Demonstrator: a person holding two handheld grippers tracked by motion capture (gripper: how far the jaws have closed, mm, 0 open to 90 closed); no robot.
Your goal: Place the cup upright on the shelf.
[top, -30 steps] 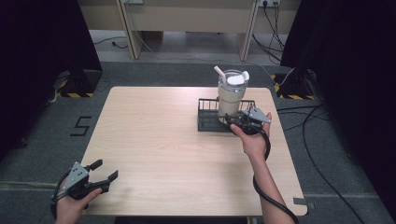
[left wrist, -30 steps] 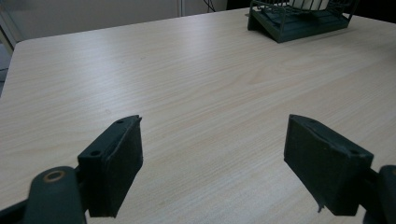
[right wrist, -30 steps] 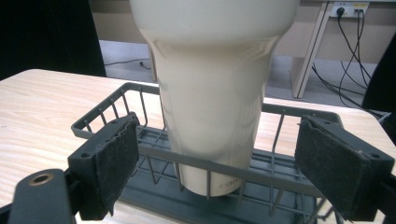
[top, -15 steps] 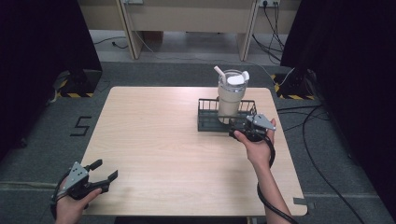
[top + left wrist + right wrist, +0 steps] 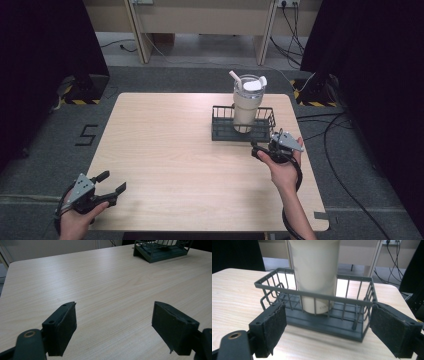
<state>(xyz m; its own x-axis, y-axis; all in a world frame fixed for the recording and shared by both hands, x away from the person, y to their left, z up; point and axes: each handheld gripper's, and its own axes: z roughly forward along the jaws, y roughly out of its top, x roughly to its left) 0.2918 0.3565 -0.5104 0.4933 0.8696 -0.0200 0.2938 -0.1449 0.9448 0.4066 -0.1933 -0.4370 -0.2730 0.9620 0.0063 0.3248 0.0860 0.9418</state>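
Note:
A cream tumbler (image 5: 246, 102) with a white lid and straw stands upright in a dark wire basket (image 5: 220, 133) at the table's back right. My right gripper (image 5: 264, 144) hovers just in front of the basket, open and holding nothing. In the right gripper view the open gripper (image 5: 327, 332) faces the basket (image 5: 312, 291) and tumbler (image 5: 317, 272). My left gripper (image 5: 112, 182) is open at the table's front-left corner, far from both. Bare wood lies between the pads of my left gripper (image 5: 113, 327), with the basket (image 5: 160, 251) far off.
The light wooden table (image 5: 170, 150) is bare from the left side to the middle. Cables (image 5: 335, 125) trail on the floor to the right. Black curtains stand on both sides, and desk legs (image 5: 137, 30) stand behind the table.
My right gripper has drawn back from the basket's right end toward the table's near edge. The left gripper has stayed put.

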